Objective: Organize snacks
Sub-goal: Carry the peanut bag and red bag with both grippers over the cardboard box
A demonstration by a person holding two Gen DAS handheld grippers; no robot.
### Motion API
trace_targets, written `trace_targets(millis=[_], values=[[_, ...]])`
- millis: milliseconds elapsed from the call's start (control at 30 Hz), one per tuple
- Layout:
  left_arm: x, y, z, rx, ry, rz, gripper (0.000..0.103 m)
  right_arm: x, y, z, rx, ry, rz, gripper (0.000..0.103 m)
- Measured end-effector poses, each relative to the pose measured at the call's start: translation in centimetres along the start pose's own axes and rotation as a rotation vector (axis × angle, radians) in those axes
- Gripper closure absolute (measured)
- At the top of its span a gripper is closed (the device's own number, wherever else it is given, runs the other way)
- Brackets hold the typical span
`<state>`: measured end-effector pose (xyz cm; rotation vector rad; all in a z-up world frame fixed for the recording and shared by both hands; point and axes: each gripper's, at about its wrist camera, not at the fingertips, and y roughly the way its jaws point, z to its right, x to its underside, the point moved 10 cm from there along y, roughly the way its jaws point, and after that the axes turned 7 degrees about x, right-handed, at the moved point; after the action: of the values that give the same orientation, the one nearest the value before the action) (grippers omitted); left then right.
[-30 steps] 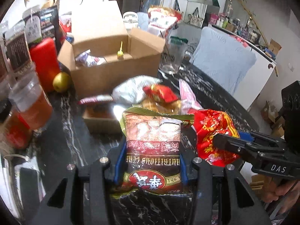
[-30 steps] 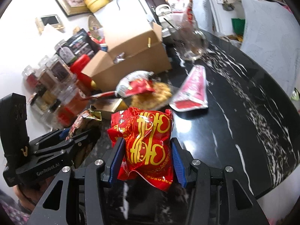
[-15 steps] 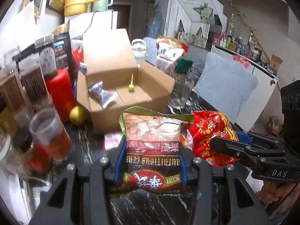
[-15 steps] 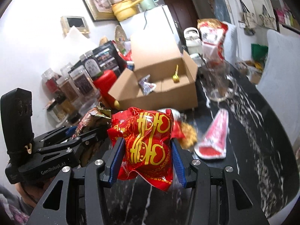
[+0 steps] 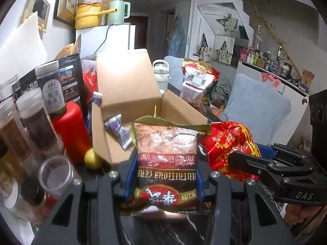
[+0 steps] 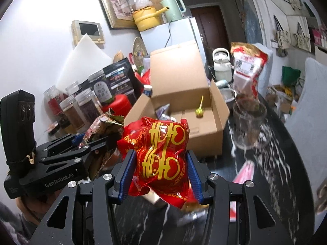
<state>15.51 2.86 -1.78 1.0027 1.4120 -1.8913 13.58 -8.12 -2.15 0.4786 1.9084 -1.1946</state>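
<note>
My left gripper [image 5: 164,175] is shut on a brown cereal packet [image 5: 166,163], held up in front of an open cardboard box [image 5: 130,89]. To its right, my right gripper [image 5: 243,163] carries a red and gold snack bag [image 5: 229,140]. In the right wrist view my right gripper [image 6: 160,173] is shut on that red and gold snack bag [image 6: 161,153], and the left gripper [image 6: 98,143] holds the brown cereal packet [image 6: 100,126] at the left. The cardboard box [image 6: 184,106] lies just beyond both; it holds a purple wrapped sweet [image 5: 119,131] and a yellow lollipop [image 6: 199,110].
Jars [image 5: 38,120] and a red bottle [image 5: 69,128] crowd the left side, with a lemon [image 5: 93,159] by the box. A glass pitcher [image 6: 248,124], a tall red-and-white bag [image 6: 247,65] and a red packet [image 6: 243,177] lie on the black marble table [image 6: 271,167].
Both grippers have risen with their packets and come closer to the cardboard box. The loose snacks on the table have dropped out of the left wrist view.
</note>
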Motion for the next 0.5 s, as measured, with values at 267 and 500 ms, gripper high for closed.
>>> trace_targets(millis=[267,500], values=[[-3.5,2.3,-2.4,-0.043,-0.006,0.041,0.057,-3.8,3.6,0.0,-0.018,-0.043,0.021,0.055],[-4.8,6.7,-4.6,-0.077,-0.005,0.022,0.057,-6.0,7.3,0.7,-0.007,-0.06,0.027,0.055]])
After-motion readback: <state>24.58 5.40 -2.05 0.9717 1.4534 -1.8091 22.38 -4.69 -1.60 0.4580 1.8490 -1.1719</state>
